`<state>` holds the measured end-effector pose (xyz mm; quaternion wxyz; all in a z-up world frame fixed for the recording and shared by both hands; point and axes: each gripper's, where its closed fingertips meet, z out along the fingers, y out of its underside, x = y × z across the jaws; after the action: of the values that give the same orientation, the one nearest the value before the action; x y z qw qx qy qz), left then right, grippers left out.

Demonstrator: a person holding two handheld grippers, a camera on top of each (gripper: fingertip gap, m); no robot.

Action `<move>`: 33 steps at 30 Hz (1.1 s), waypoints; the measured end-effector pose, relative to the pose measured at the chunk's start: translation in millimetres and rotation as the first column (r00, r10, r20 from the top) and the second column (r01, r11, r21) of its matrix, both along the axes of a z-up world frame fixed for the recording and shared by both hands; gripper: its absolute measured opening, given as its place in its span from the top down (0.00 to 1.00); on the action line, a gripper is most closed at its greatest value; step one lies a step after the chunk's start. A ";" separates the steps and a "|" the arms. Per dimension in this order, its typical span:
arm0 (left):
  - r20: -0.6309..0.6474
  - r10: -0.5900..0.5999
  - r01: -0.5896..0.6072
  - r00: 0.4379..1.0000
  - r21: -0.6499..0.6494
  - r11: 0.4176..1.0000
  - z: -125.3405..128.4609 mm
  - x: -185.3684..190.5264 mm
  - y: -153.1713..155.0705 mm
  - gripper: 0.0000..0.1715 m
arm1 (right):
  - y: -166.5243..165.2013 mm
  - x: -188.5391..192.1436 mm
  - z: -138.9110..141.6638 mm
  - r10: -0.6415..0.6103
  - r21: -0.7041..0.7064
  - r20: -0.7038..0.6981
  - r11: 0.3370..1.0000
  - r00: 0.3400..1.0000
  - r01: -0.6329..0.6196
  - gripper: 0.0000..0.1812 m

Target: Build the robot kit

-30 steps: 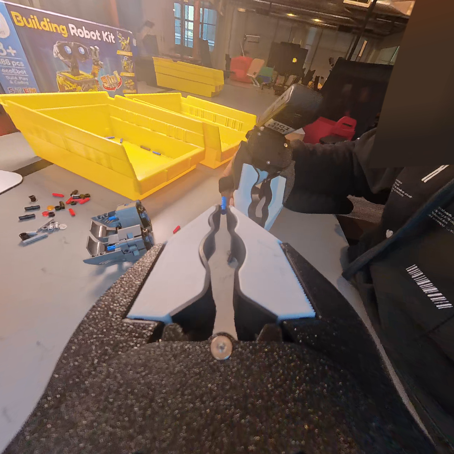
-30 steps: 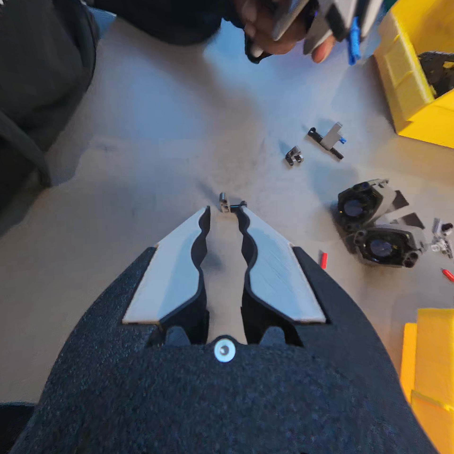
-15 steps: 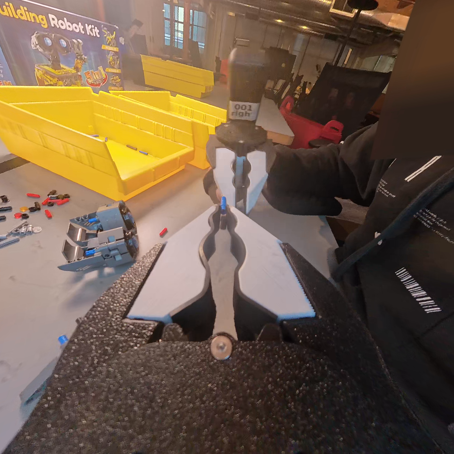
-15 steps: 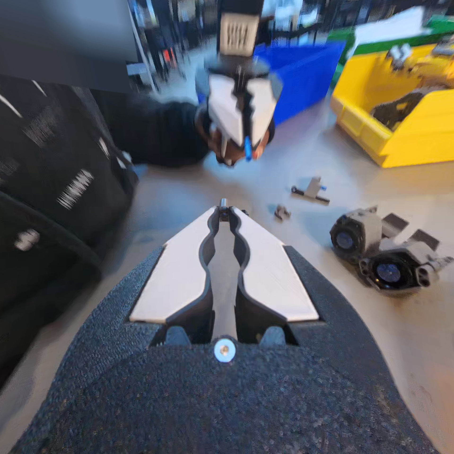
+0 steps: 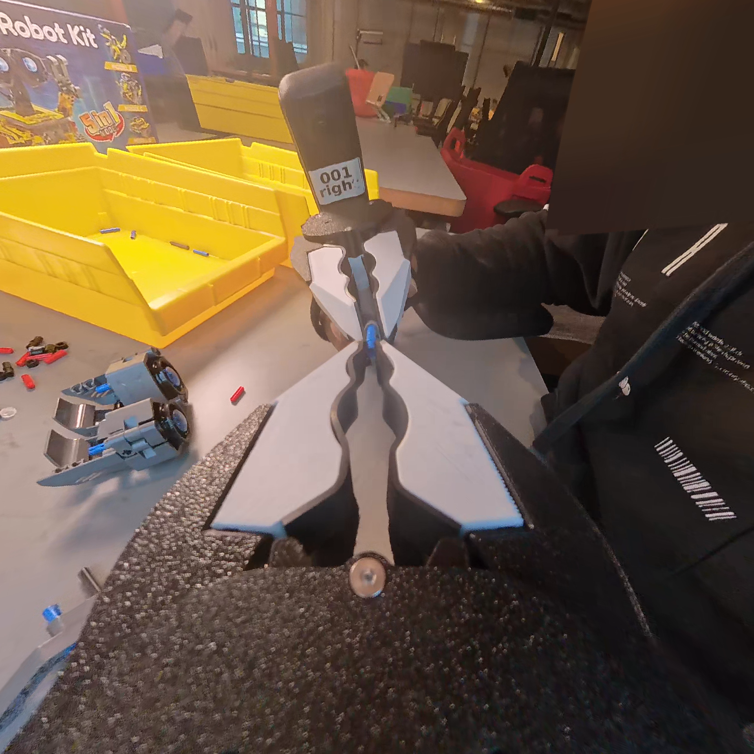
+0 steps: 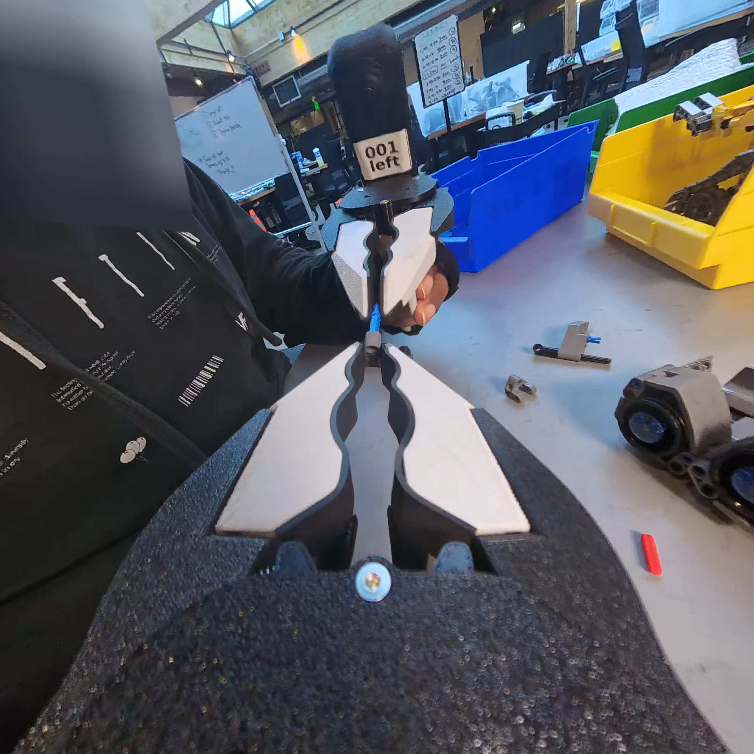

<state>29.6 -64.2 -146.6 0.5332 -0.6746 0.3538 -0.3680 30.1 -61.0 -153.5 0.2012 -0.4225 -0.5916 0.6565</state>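
My left gripper point(image 5: 369, 351) is shut on a small blue pin point(image 5: 370, 333), held above the grey table point(image 5: 261, 359). My right gripper point(image 6: 371, 351) is shut on a small grey connector piece point(image 6: 372, 340). The two grippers face each other tip to tip. In the right wrist view the blue pin point(image 6: 374, 320) sticks out of the left gripper point(image 6: 375, 312) and its end meets the grey connector. In the left wrist view the right gripper point(image 5: 369, 326) stands just beyond the pin, and the grey connector is hidden there.
A grey and black brick assembly with two round lenses point(image 5: 122, 412) point(image 6: 693, 432) lies on the table. Yellow bins point(image 5: 163, 261) point(image 6: 669, 228) and a blue bin point(image 6: 522, 196) stand behind. Loose parts: red pin point(image 6: 650, 553), grey piece on a black axle point(image 6: 573, 347), small connector point(image 6: 519, 387). The tips of both grippers are at nearly the same place.
My right gripper closed on the grey connector at the table, lifted it and swung up to face the left gripper. The tips have come together, pin against connector.
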 end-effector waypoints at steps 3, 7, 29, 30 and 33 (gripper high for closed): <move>-0.121 -0.003 0.005 0.993 0.013 1.000 -11.8 1.2 -2.1 0.98 | -1.9 0.3 -11.8 0.002 0.080 0.052 0.997 0.999 -0.007 0.97; -0.289 -0.023 0.026 0.957 0.007 1.000 -31.1 1.1 -6.2 0.98 | -4.4 1.7 -31.7 -0.010 0.269 0.152 0.963 0.988 -0.032 0.97; -0.241 -0.061 0.078 0.969 0.063 0.995 -31.9 18.4 -9.7 0.98 | -15.0 5.1 -31.2 -0.034 0.372 0.178 0.928 0.983 -0.035 0.97; -0.274 -0.057 0.077 0.960 0.064 0.995 -37.6 17.6 -9.2 0.98 | -13.9 4.7 -37.3 -0.050 0.422 0.195 0.906 0.979 -0.038 0.98; -0.264 -0.064 0.079 0.962 0.044 0.996 -40.2 17.5 -8.8 0.98 | -14.2 4.8 -41.0 -0.053 0.420 0.208 0.907 0.977 -0.040 0.98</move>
<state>47.1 -73.1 -186.8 0.4861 -0.6895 0.4551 -0.2848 34.9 -75.2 -194.5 0.2248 -0.4395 -0.7363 0.4627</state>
